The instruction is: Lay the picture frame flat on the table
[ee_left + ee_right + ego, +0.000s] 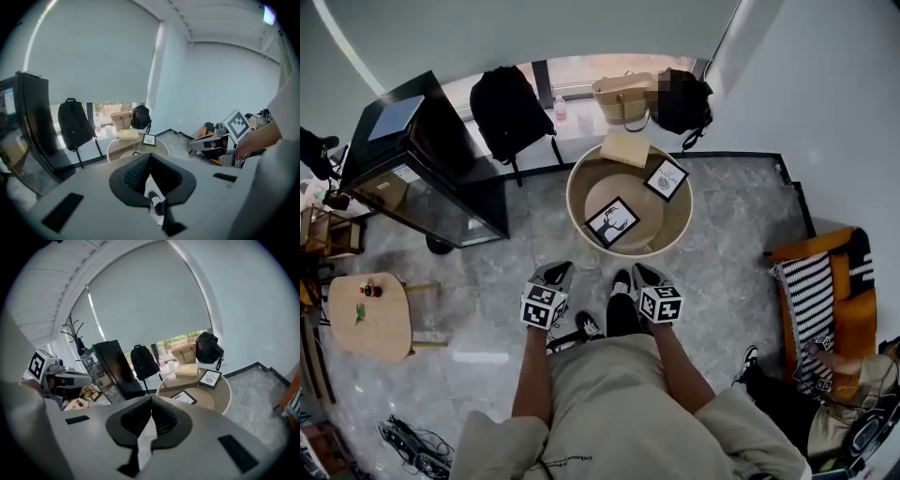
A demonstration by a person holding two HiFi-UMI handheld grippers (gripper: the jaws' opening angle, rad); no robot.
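A round two-level wooden table (pixel 581 187) stands on the floor ahead of me. A black picture frame with a deer print (pixel 613 222) (pixel 184 397) rests on its inner lower level. A second black frame with a white print (pixel 666 178) (pixel 210 378) (pixel 148 139) stands propped on the raised back part, beside a tan book (pixel 625 147). My left gripper (pixel 561 272) (pixel 150 157) and right gripper (pixel 639 274) (pixel 151 401) hang close to my body, well short of the table. Both are shut with nothing between the jaws.
A black cabinet (pixel 422 159) stands at the left, and a black backpack (pixel 508 112) leans by the window. A woven bag (pixel 623 98) and a dark bag (pixel 684 98) sit behind the table. A small wooden side table (pixel 370 314) is at the far left, an orange seat (pixel 834 300) at the right.
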